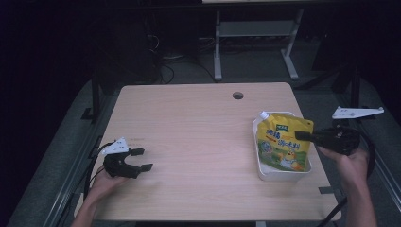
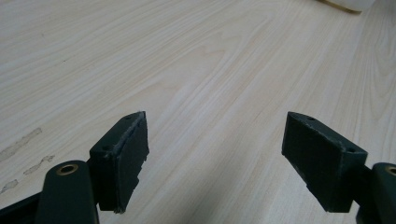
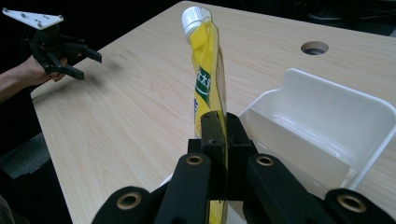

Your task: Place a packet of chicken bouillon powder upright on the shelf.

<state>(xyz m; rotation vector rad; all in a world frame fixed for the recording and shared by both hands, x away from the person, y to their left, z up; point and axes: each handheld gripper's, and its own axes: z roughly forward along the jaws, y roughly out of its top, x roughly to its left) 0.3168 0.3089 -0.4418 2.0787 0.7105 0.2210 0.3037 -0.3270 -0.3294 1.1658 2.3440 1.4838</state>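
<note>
The right gripper (image 3: 223, 135) is seen with its jaws pressed together on the flat side edge of a yellow spouted refill pouch (image 3: 208, 79), so that the thin film is pinched between the pads. In the high view the pouch (image 1: 283, 142) is held over a white plastic bin (image 1: 259, 161) that stands near the table's right edge, and the right gripper (image 1: 307, 136) comes at it from the right. Whether the pouch's lower end already touches the bin floor cannot be told.

The step in hand is judged to be the lowering of the pouch into the bin. It would be done well if the grip were kept firm until the bottom edge is seated, since a soft pouch is likely to fold or slide when released early. The descent should be kept slow and straight, with the pouch held clear of the bin's walls, and the jaws should be opened only once the pouch is supported by the floor or a wall.

The pouch's long axis runs from its base to its white screw cap (image 3: 194, 18); in the right gripper view the cap end points up and away from the gripper, towards the far side of the table (image 1: 189, 109).

The left gripper (image 1: 142, 160) is rested on the table's near left part, well apart from the bin, with its jaws wide apart and nothing between its pads (image 2: 128, 158).
</note>
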